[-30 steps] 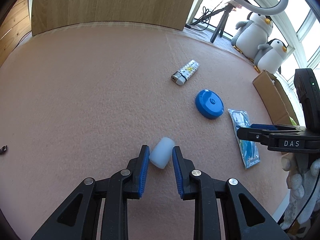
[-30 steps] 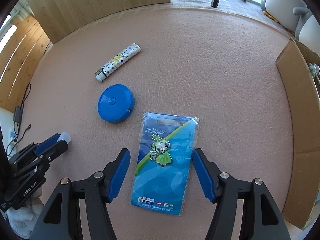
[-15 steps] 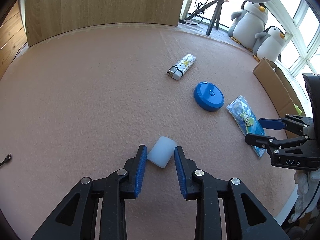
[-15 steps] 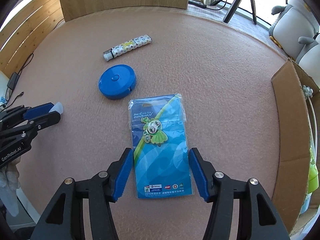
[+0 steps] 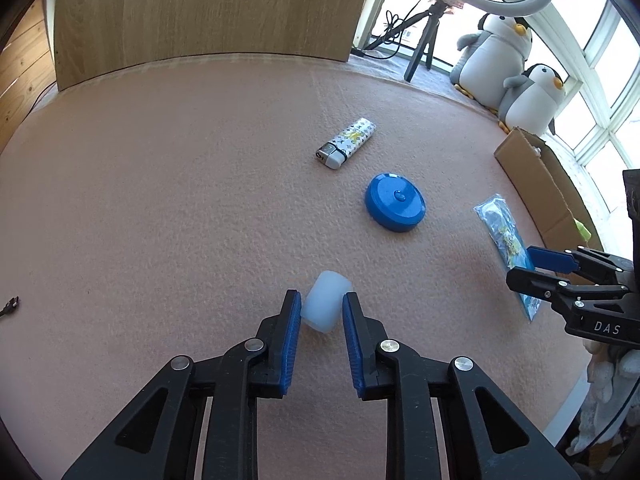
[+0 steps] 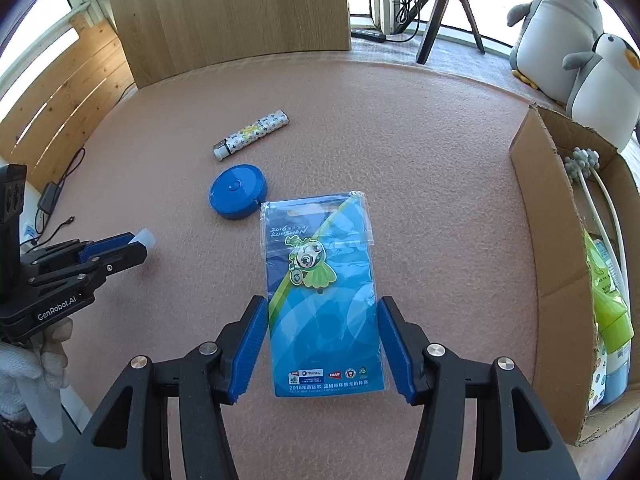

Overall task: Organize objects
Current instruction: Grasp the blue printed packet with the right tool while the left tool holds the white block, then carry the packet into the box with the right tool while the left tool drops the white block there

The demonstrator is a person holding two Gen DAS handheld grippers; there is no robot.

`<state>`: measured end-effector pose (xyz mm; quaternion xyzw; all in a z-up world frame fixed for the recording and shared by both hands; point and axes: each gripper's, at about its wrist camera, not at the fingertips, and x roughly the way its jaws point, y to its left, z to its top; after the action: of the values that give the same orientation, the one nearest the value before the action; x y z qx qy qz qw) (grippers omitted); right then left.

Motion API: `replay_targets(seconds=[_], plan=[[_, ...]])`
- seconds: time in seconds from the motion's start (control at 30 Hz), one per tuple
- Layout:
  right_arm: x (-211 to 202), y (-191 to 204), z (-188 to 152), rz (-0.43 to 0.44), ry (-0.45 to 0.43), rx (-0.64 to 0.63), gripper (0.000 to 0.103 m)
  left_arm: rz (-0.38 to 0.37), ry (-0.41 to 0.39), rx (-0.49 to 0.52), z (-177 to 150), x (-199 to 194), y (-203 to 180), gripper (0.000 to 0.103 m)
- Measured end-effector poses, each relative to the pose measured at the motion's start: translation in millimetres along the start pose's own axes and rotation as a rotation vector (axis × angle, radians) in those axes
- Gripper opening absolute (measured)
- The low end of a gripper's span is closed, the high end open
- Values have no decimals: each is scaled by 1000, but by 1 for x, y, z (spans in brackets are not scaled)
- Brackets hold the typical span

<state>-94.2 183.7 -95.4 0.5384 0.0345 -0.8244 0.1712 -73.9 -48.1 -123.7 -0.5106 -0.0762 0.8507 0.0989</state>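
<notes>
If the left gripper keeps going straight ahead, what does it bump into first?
Probably the white cup, lying sideways between the left gripper's open fingers. Nothing else is in front of it.

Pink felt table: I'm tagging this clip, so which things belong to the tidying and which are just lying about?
Job:
- translucent white plastic cylinder, between left gripper fingers
- blue packaged pin badge card, between right gripper fingers
- patterned white lighter
- round blue tape measure
- open cardboard box

Lying about:
- two grey-white plush penguins
- black tripod
</notes>
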Motion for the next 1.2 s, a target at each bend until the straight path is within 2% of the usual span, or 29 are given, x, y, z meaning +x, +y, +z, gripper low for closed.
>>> replay_targets(seconds=[0.27,0.63,0.97,1.2], plan=[[-42,-39,-1,-6,-74,44,52,-49,-39,53,25,-11,-42,23],[-95,-121,-18,-89,-151,146,52,-148,-71,177,64,0,-156,23],[-106,-187,-35,-141,-146,226,52,-232,-80,297,83,28,-270,23],[-105,-208,-40,-141,-141,244,52,-241,-71,346,94,52,-319,23]])
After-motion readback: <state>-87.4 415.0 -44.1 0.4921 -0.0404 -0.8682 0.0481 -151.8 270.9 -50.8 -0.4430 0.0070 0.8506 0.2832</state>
